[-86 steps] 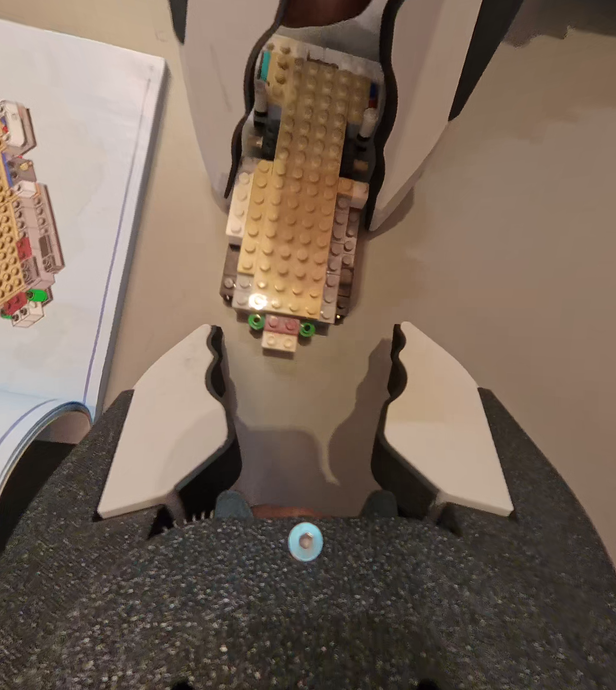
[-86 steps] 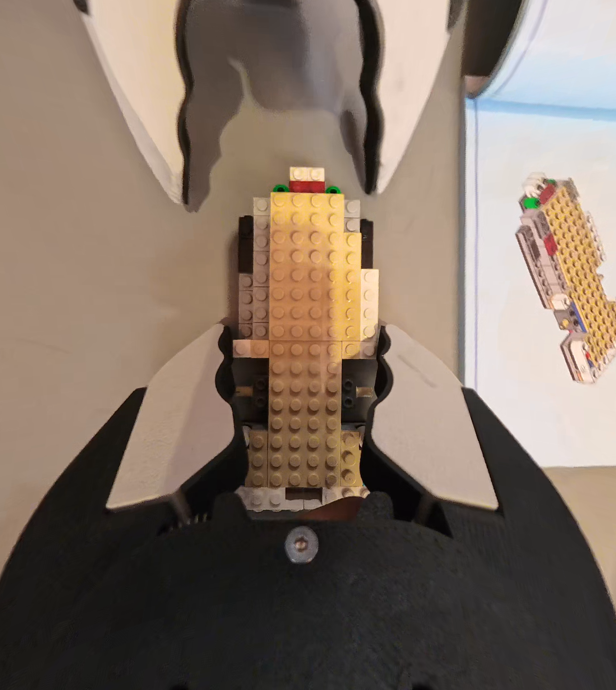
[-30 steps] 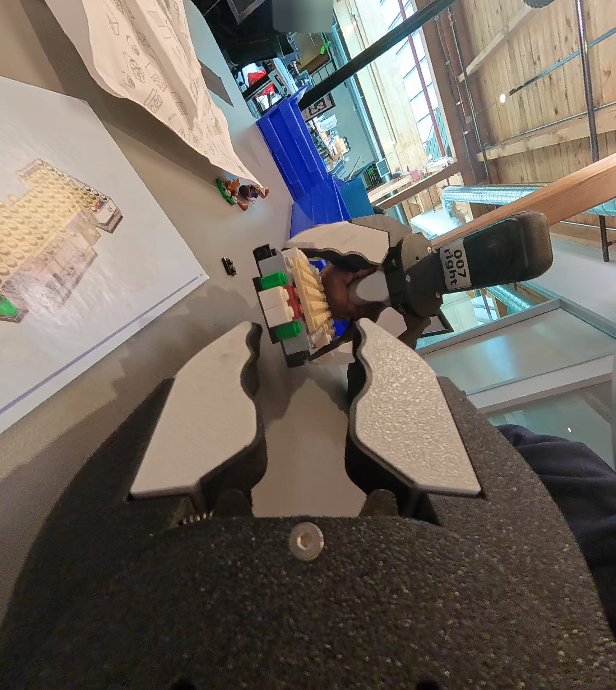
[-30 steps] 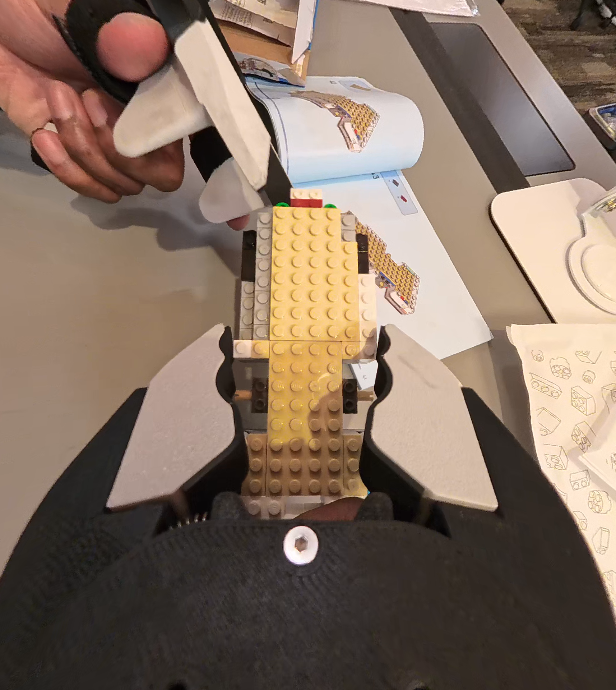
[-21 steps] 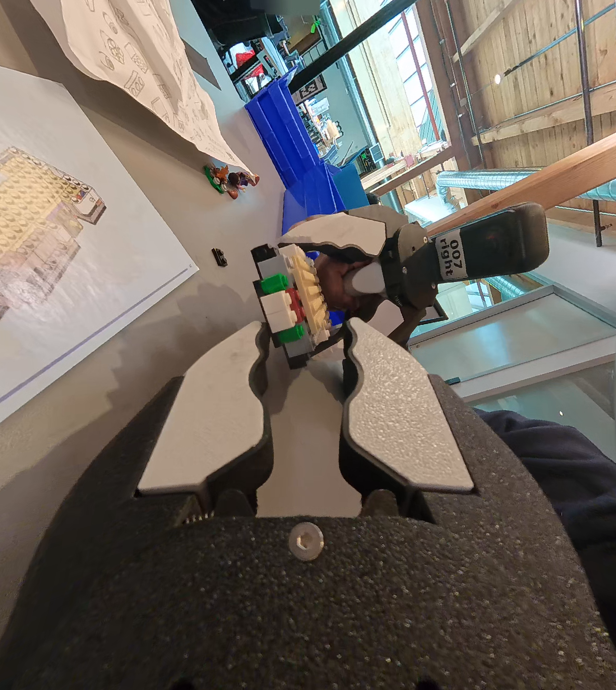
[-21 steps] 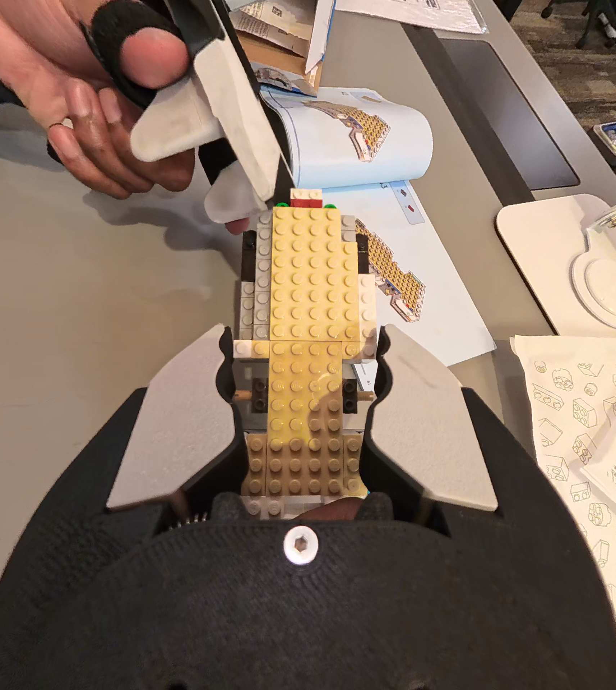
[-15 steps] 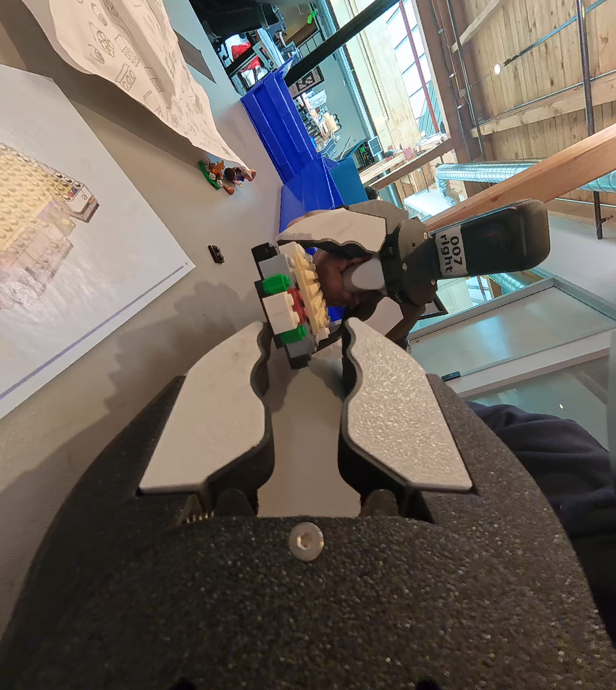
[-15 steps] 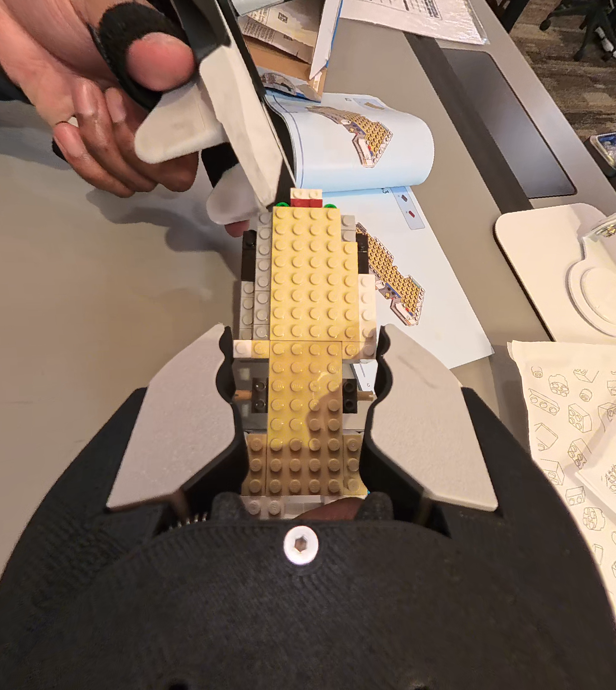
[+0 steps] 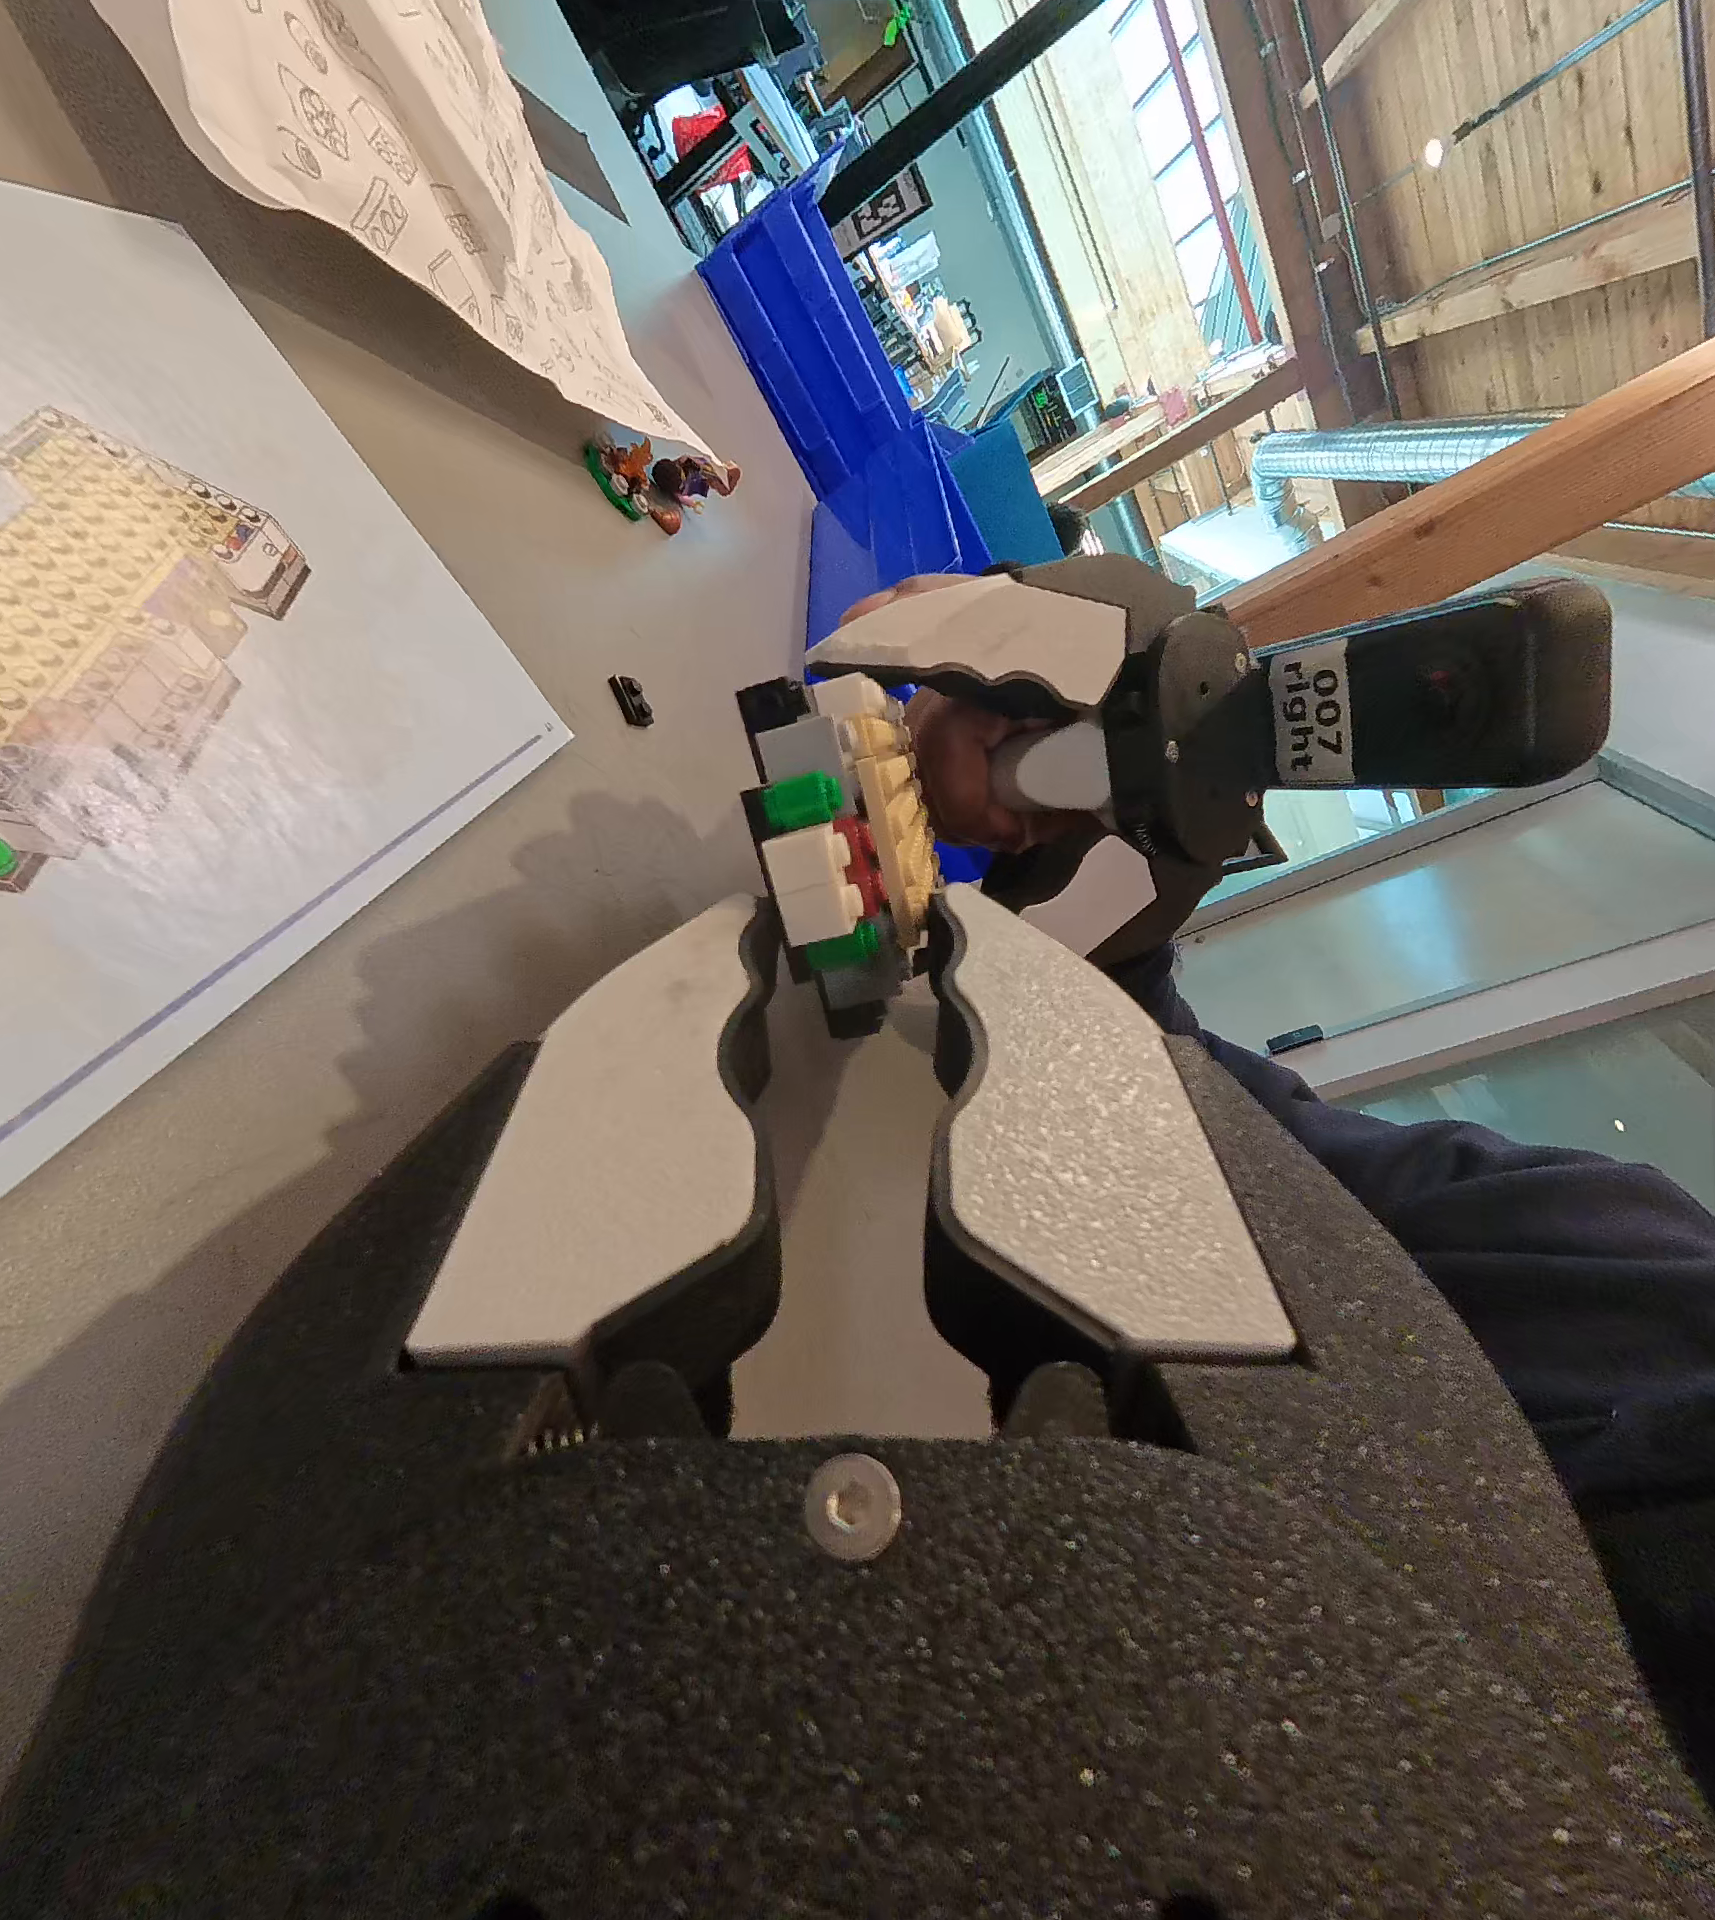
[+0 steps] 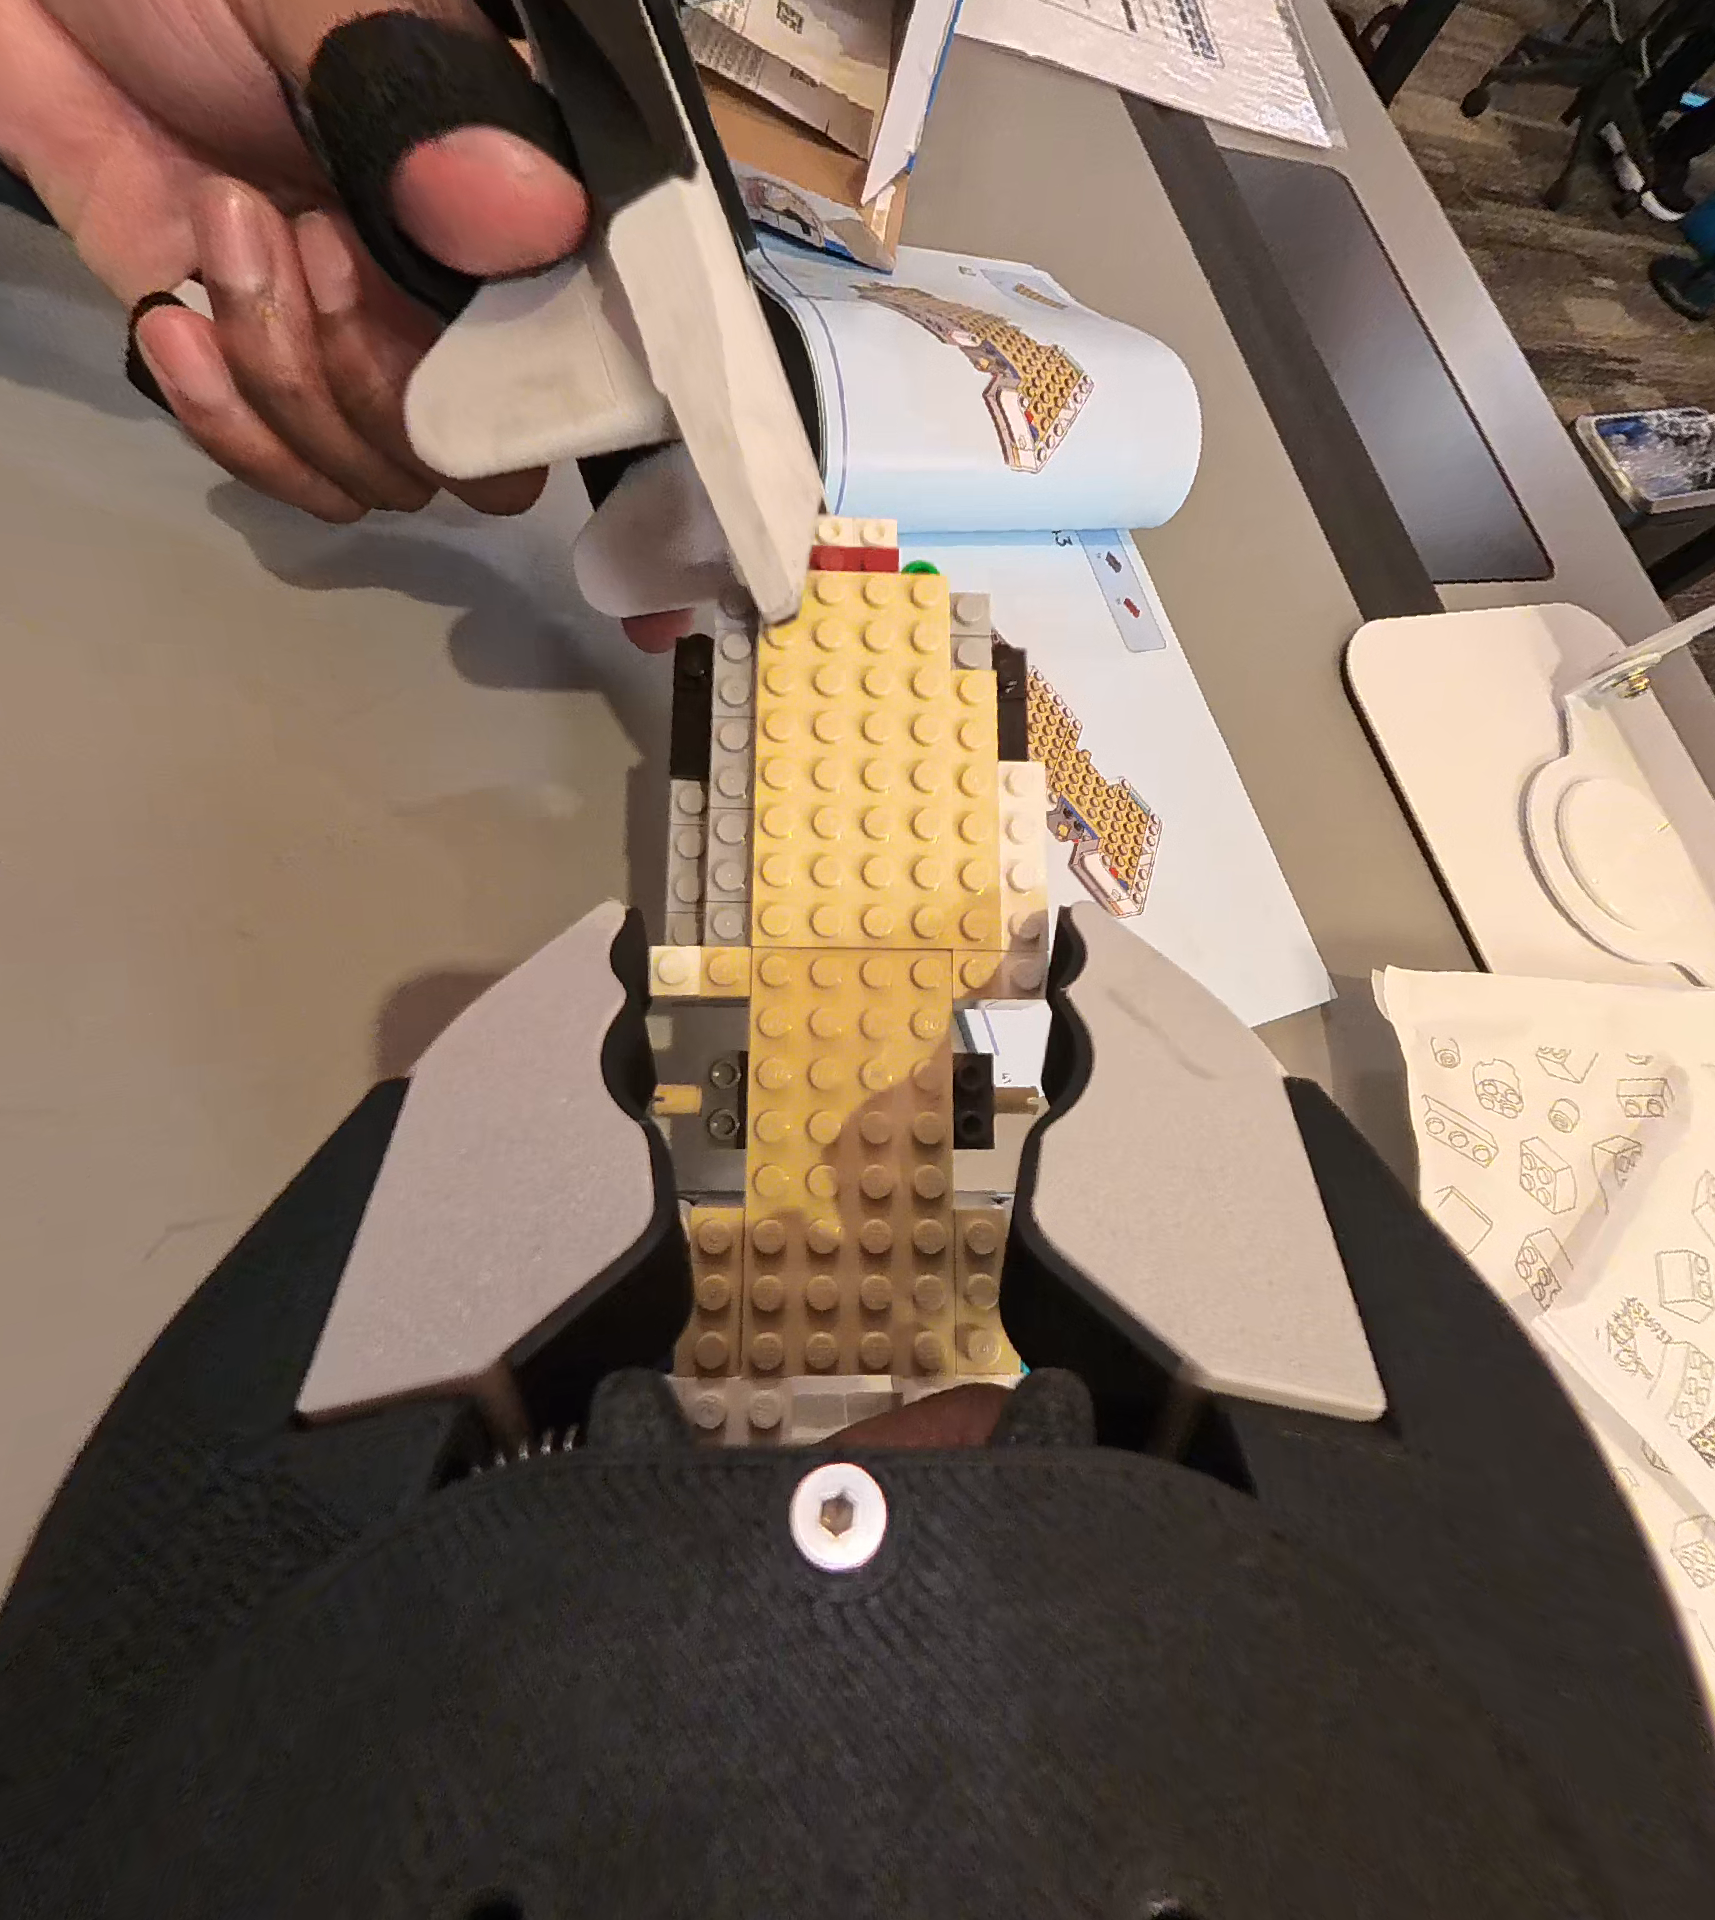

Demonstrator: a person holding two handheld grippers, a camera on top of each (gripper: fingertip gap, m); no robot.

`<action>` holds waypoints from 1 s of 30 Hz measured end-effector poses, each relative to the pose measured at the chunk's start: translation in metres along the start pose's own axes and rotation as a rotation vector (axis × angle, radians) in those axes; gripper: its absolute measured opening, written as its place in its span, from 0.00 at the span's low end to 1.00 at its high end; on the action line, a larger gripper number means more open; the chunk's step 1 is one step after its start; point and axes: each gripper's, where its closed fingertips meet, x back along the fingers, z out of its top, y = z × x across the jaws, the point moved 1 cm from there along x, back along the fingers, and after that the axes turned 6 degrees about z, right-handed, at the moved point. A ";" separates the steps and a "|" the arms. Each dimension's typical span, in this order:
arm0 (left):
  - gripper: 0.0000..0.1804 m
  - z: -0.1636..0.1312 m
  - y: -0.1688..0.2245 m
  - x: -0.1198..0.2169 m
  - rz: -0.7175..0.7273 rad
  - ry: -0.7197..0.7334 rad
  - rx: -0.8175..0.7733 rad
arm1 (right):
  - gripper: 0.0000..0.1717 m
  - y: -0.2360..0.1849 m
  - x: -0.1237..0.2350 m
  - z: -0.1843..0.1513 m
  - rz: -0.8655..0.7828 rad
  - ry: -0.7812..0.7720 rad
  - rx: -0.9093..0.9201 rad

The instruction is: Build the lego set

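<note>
The right gripper (image 10: pixel 848 1023) clamped a tan-topped brick model (image 10: pixel 874 831) across its width, pads pressed on both long sides. The model's long axis ran 6-to-12 o'clock in the right wrist view, near end deep between the fingers, far end w/ red and white bricks sticking out at 12. It was held up off the grey table (image 10: pixel 209 831).

The left gripper (image 9: pixel 848 935) met that far end from the opposite direction, turned approx. a quarter turn vs. the right one. Its fingertips straddled the model's lower corner through the thickness: one on the studded top, one underneath. It looked closed on it, though full contact was hard to confirm.

An instruction booklet (image 10: pixel 1019 416) lay beyond at 1 o'clock, printed paper (image 10: pixel 1611 1195) at 3. Open tabletop sat at 9.
</note>
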 end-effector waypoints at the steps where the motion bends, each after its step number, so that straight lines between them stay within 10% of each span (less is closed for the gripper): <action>1: 0.15 0.000 0.000 0.000 0.000 0.000 0.000 | 0.43 0.000 0.000 0.000 -0.004 -0.002 0.003; 30: 0.13 0.007 0.010 0.007 -0.018 0.061 -0.135 | 0.43 0.004 0.003 0.012 -0.150 -0.025 0.149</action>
